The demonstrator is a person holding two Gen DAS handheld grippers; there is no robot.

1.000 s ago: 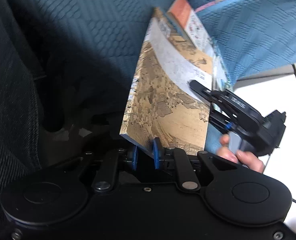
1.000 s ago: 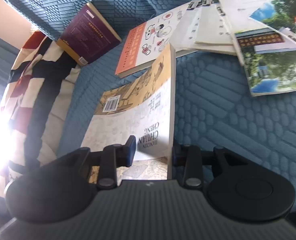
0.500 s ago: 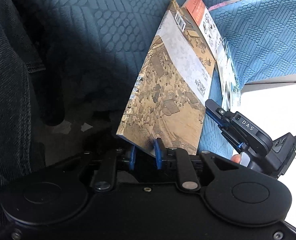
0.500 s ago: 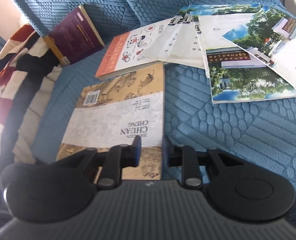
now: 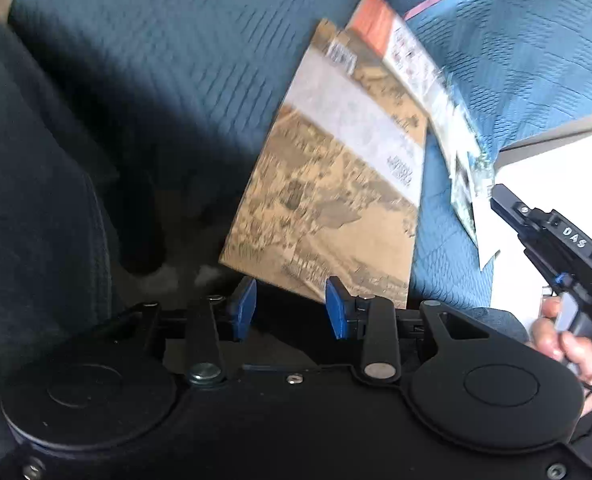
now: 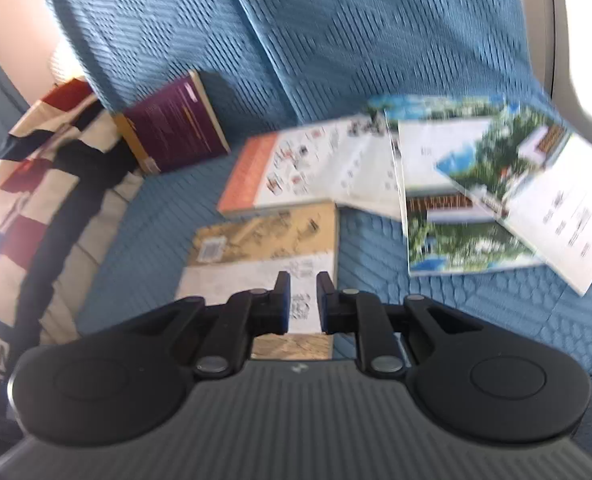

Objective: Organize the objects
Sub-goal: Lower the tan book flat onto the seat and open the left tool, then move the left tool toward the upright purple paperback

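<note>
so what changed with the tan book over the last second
The left gripper opened and let go of the tan book, which went from standing on edge to lying flat on the blue sofa cover. The right gripper, open around the book a second ago, has backed away with nothing between its fingers. The purple book and the orange book stayed put.

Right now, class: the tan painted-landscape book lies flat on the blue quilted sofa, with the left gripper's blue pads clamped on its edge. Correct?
Not quite. In the left wrist view the left gripper stands open, its blue pads apart and off the tan painted-landscape book, which does lie on the blue quilted sofa.
</note>
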